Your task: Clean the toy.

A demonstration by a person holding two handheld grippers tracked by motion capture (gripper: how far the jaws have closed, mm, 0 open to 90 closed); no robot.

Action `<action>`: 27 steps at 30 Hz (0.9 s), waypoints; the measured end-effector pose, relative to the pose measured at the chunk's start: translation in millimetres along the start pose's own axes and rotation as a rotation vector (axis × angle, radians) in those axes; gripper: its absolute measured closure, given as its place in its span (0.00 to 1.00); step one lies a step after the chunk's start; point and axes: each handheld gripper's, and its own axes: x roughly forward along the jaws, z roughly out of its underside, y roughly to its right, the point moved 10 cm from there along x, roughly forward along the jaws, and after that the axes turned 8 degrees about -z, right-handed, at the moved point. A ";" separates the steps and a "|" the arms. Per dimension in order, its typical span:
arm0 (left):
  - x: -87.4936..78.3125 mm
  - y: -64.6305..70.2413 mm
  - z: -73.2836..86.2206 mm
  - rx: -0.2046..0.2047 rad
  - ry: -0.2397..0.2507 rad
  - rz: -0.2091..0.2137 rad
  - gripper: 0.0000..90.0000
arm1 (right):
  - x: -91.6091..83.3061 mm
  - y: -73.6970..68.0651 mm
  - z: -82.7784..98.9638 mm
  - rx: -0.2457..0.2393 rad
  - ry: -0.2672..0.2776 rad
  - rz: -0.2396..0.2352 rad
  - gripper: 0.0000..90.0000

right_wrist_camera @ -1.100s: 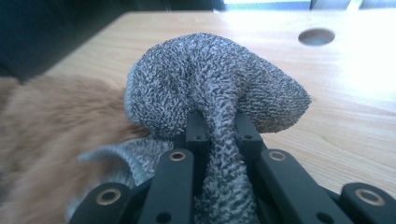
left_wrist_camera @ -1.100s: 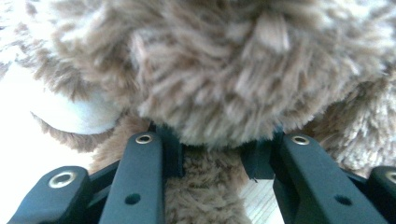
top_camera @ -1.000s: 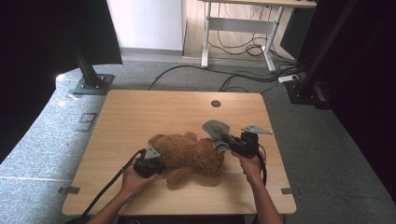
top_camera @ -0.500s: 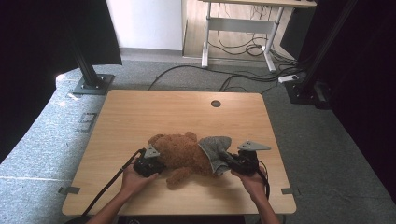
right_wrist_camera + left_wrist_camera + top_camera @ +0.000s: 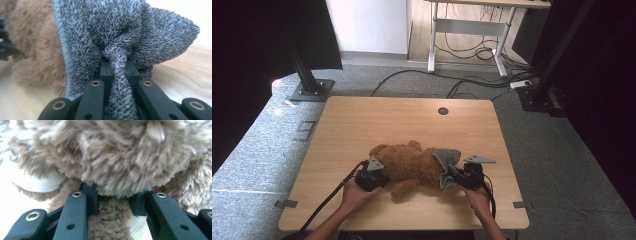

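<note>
Teddy bear (image 5: pixel 408 165) partly under cloth (image 5: pixel 445 165)

High view sits above the near edge, facing forward and down over the whole table (image 5: pixel 362 120). Both gripper views look along their jaws, super close. All three catch the bear (image 5: pixel 407 165) (image 5: pixel 120 157) (image 5: pixel 27 42).

place: lab recording bay | cues: black curtains (image 5: pixel 272 35), stand base (image 5: pixel 310 91), floor cables (image 5: pixel 472 82), wooden table (image 5: pixel 377 120)

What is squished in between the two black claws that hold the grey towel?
A bunched fold of the grey towel itself, pinched by the right gripper, in the right gripper view.
</note>
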 end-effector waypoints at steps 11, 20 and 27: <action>2.3 1.2 0.5 -0.001 0.005 -0.006 0.70 | 31.1 22.7 -22.6 0.033 0.012 0.027 0.90; 2.6 1.2 1.2 -0.001 0.001 -0.005 0.70 | 32.1 26.6 -33.1 0.034 0.059 0.001 0.90; 2.8 3.4 2.4 0.016 0.004 -0.025 0.70 | 6.4 10.5 -66.3 -0.015 0.159 -0.010 0.90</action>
